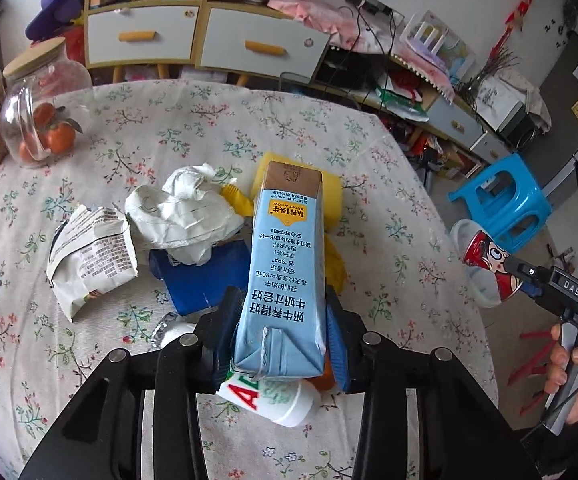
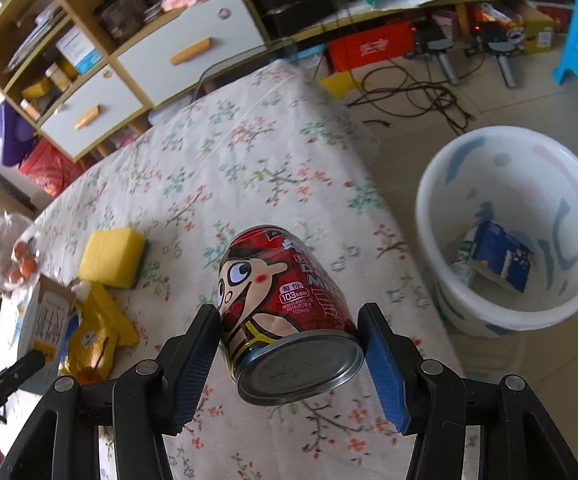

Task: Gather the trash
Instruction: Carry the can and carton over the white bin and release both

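Holding one milk carton (image 1: 285, 256); one red can (image 2: 285, 304); two crumpled wrappers (image 1: 185, 216).

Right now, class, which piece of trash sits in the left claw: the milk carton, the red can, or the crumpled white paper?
The blue milk carton: the left claw clamps its sides. The red can is in the right claw; the crumpled white paper lies on the table.

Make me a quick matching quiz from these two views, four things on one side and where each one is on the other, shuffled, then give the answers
Things:
1. milk carton
2. red can
3. dark blue box
4. oranges

Places:
A. inside the glass jar
B. between the right gripper's pads
C. between the left gripper's pads
D. at the bottom of the white bin

Pairs: 1-C, 2-B, 3-D, 4-A
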`<control>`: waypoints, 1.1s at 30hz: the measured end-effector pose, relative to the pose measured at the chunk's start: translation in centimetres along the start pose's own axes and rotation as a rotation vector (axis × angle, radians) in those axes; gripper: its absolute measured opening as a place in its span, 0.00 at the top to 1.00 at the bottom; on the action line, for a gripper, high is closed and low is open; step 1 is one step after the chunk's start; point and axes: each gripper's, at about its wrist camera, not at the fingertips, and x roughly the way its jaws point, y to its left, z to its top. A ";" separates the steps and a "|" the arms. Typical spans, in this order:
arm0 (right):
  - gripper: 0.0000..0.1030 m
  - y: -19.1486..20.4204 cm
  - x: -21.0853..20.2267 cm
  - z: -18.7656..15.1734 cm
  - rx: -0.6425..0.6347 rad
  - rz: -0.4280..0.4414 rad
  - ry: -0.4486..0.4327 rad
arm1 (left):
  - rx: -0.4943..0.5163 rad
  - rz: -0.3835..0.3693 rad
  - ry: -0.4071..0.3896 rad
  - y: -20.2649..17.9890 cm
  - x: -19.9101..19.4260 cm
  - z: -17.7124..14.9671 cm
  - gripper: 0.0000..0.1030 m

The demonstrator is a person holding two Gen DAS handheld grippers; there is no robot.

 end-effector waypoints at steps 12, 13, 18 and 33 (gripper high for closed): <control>0.40 -4.9 -2.1 1.7 0.096 -0.051 -0.063 | 0.029 -0.052 -0.031 -3.2 -1.0 0.0 0.60; 0.40 -5.5 -2.3 1.9 0.108 -0.059 -0.071 | 0.037 -0.054 -0.031 -3.7 -1.1 0.0 0.60; 0.40 -8.6 -2.2 2.7 0.182 -0.107 -0.084 | 0.081 -0.066 -0.007 -6.1 -0.1 0.2 0.60; 0.39 -13.5 -0.8 3.1 0.280 -0.133 -0.030 | 0.231 -0.125 0.098 -16.9 5.5 0.0 0.59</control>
